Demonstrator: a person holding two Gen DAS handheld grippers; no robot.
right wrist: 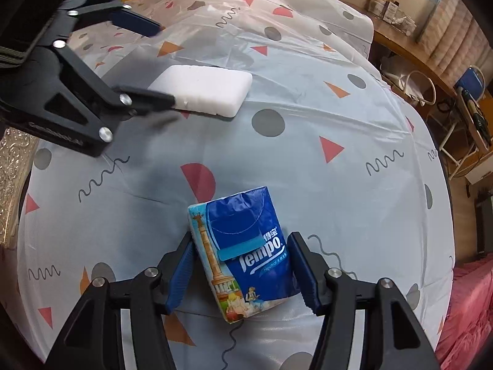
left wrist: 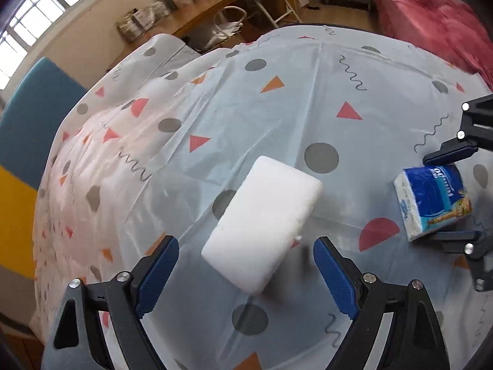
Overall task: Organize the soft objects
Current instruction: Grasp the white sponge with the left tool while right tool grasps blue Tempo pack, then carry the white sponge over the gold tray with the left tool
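Observation:
A white sponge block (left wrist: 262,225) lies flat on the patterned tablecloth (left wrist: 277,117). My left gripper (left wrist: 246,243) is open, its blue pads on either side of the sponge's near end, apart from it. The sponge also shows in the right wrist view (right wrist: 203,89), with the left gripper (right wrist: 163,61) around its left end. A blue Tempo tissue pack (right wrist: 243,252) sits between the jaws of my right gripper (right wrist: 240,268), which is open; the left pad is close to the pack, the right pad a little apart. The pack (left wrist: 431,200) and right gripper (left wrist: 453,194) also show in the left wrist view.
The tablecloth (right wrist: 308,160) covers a rounded table. A wooden desk (left wrist: 197,18) with a white bag and chair stands behind it. A red blanket (left wrist: 431,15) lies at the back right. A blue and yellow panel (left wrist: 27,141) stands at the left.

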